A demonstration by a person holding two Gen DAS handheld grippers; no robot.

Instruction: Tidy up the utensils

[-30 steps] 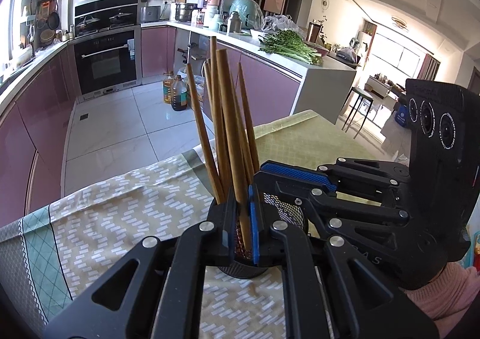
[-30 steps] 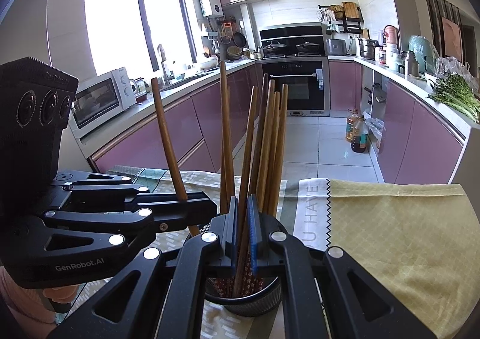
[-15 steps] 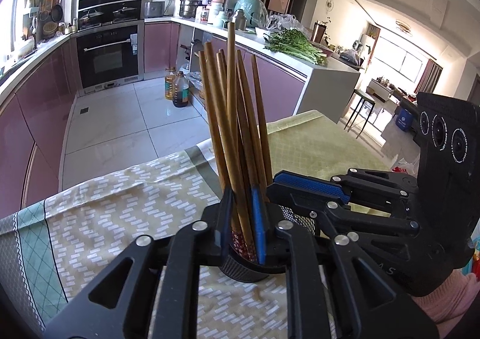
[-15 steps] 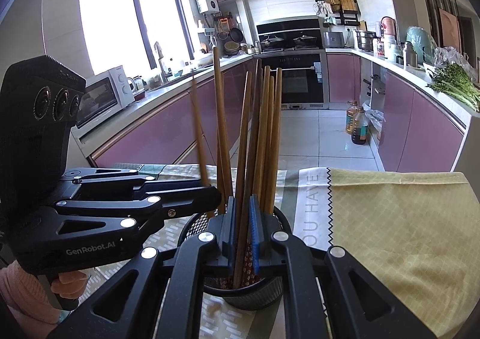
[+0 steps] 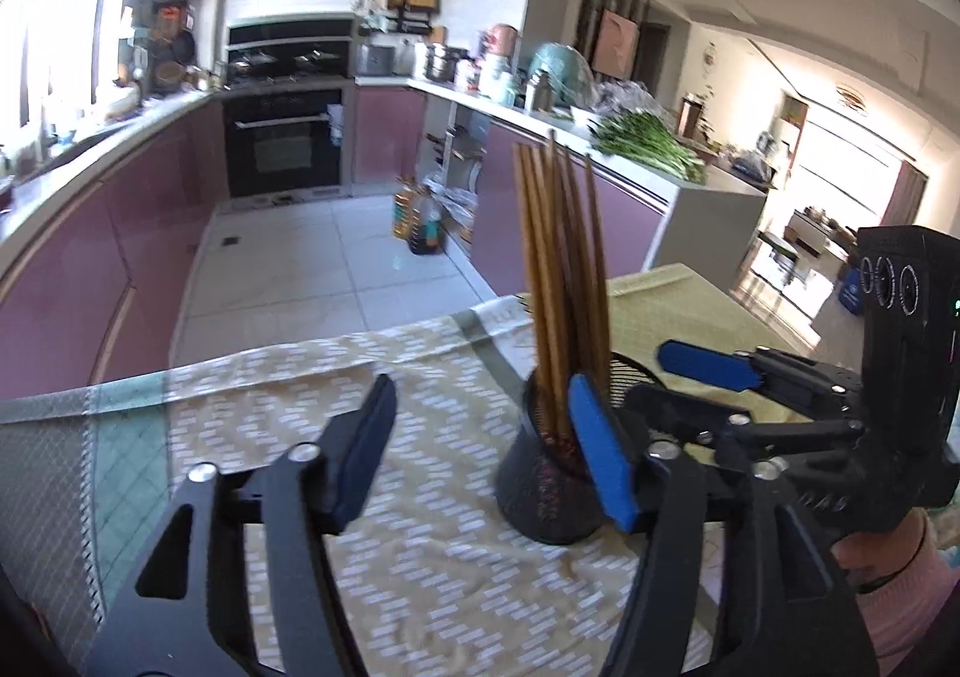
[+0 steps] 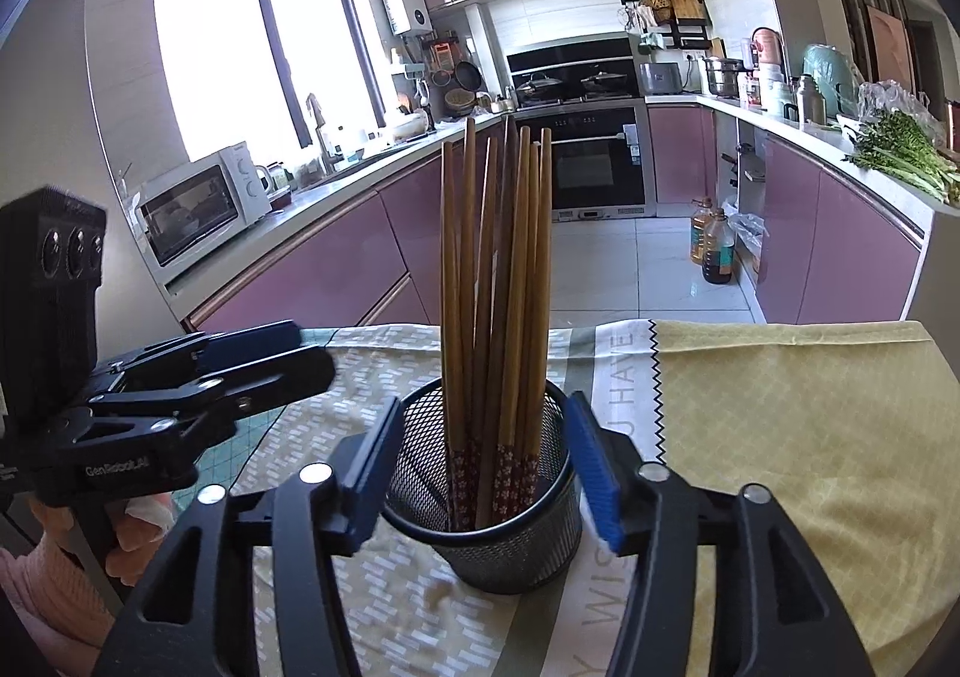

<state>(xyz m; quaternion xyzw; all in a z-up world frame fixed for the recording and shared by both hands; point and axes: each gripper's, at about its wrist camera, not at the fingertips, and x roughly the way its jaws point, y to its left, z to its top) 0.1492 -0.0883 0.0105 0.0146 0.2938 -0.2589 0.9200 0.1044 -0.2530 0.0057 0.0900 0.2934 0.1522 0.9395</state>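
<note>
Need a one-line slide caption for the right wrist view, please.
Right gripper, jaws just opened, straddles the mesh holder of upright chopsticks without gripping it; left gripper alongside.

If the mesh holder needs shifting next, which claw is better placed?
Right, probably. The right claw stands open around the mesh holder, which sits centred between its fingers; the left claw is open but off to one side.

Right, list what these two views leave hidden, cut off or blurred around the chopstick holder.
- Mesh holder, left wrist view: its right side is hidden behind the left gripper's blue finger.
- Chopsticks, right wrist view: the lowest tips are lost inside the mesh.
- Tablecloth lettering: cut off by the holder and the right gripper.
- Left wrist view: blurred overall.
</note>
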